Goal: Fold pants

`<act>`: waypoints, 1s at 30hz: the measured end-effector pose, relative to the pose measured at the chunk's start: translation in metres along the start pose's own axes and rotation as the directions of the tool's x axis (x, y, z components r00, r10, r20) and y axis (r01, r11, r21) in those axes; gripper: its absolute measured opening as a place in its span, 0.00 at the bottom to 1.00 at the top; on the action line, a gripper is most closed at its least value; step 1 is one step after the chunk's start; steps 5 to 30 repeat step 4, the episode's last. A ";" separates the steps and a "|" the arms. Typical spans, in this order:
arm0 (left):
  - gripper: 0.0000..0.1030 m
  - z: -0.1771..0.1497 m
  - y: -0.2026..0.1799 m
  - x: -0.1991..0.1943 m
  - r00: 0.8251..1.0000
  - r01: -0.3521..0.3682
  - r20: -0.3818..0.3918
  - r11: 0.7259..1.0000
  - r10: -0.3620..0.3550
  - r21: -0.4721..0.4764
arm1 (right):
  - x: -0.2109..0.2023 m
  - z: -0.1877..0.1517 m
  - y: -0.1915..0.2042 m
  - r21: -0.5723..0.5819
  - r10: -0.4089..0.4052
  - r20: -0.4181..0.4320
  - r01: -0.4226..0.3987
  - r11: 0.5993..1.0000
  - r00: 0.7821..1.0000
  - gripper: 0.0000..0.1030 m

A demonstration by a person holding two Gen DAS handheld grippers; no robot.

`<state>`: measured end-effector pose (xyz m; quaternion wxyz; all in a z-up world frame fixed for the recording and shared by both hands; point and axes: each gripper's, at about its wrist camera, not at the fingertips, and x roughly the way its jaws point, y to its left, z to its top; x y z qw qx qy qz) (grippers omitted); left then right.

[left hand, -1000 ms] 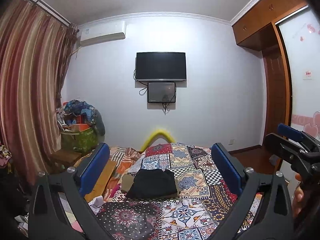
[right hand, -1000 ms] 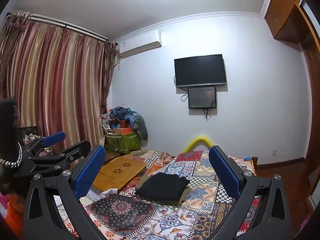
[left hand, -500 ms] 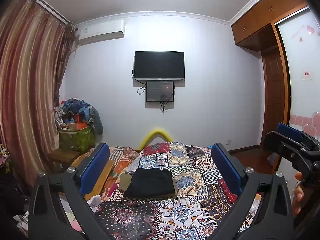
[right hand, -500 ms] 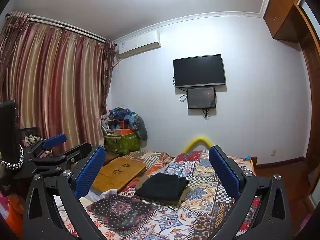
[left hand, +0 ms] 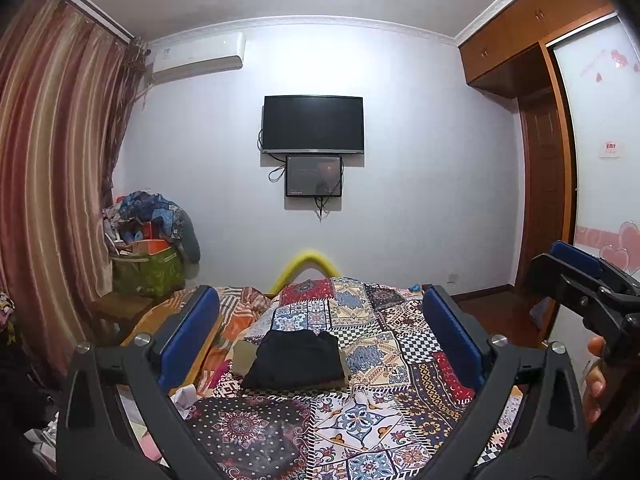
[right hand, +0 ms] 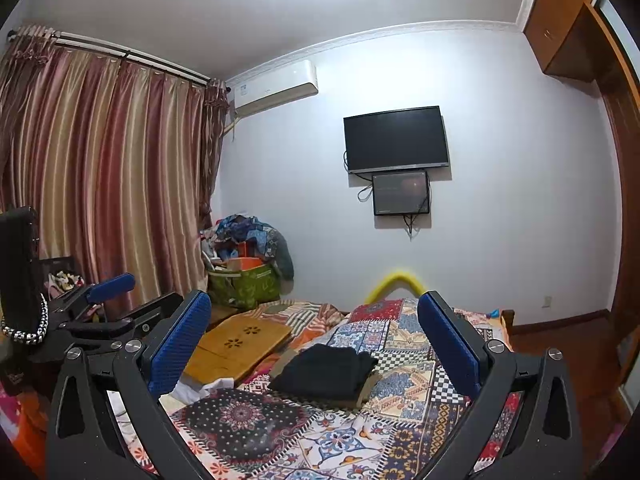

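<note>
Black pants (left hand: 295, 360) lie folded atop a tan garment (right hand: 370, 386) mid-bed (left hand: 400, 360), unmoved over the last second; both left tongs (left hand: 318, 334) and right tongs (right hand: 314, 340) stay released, raised well clear, so folding appears complete.

Black pants (left hand: 297, 361) already folded into a compact, roughly rectangular stack, several layers thick, lying flat on the patterned bedspread (left hand: 384, 344). They sit on top of another folded tan garment (left hand: 245, 354) whose edge sticks out at the left and underneath. Position: ahead of both tongs, centred between the left tongs' (left hand: 320, 340) blue pads in that view, slightly left of centre between the right tongs' (right hand: 316, 344) pads. Not touching either; both tongs wide apart, holding nothing.
</note>
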<state>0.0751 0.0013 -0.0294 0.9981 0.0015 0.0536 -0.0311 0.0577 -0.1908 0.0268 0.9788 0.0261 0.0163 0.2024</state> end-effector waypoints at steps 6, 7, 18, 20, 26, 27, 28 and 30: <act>1.00 -0.002 0.001 0.002 1.000 0.001 -0.006 1.000 -0.001 -0.006 | 0.001 0.000 0.000 0.005 -0.003 -0.005 0.003 1.000 1.000 1.00; 1.00 -0.002 0.001 0.002 1.000 0.001 -0.006 1.000 -0.001 -0.006 | 0.001 0.000 0.000 0.005 -0.003 -0.005 0.003 1.000 1.000 1.00; 1.00 -0.002 0.001 0.002 1.000 0.001 -0.006 1.000 -0.001 -0.006 | 0.001 0.000 0.000 0.005 -0.003 -0.005 0.003 1.000 1.000 1.00; 1.00 -0.002 0.001 0.002 1.000 0.001 -0.006 1.000 -0.001 -0.006 | 0.001 0.000 0.000 0.005 -0.003 -0.005 0.003 1.000 1.000 1.00; 1.00 -0.002 0.001 0.002 1.000 0.001 -0.006 1.000 -0.001 -0.006 | 0.001 0.000 0.000 0.005 -0.003 -0.005 0.003 1.000 1.000 1.00; 1.00 -0.002 0.001 0.002 1.000 0.001 -0.006 1.000 -0.001 -0.006 | 0.001 0.000 0.000 0.005 -0.003 -0.005 0.003 1.000 1.000 1.00; 1.00 -0.002 0.001 0.002 1.000 0.001 -0.006 1.000 -0.001 -0.006 | 0.001 0.000 0.000 0.005 -0.003 -0.005 0.003 1.000 1.000 1.00; 1.00 -0.002 0.001 0.002 1.000 0.001 -0.006 1.000 -0.001 -0.006 | 0.001 0.000 0.000 0.005 -0.003 -0.005 0.003 1.000 1.000 1.00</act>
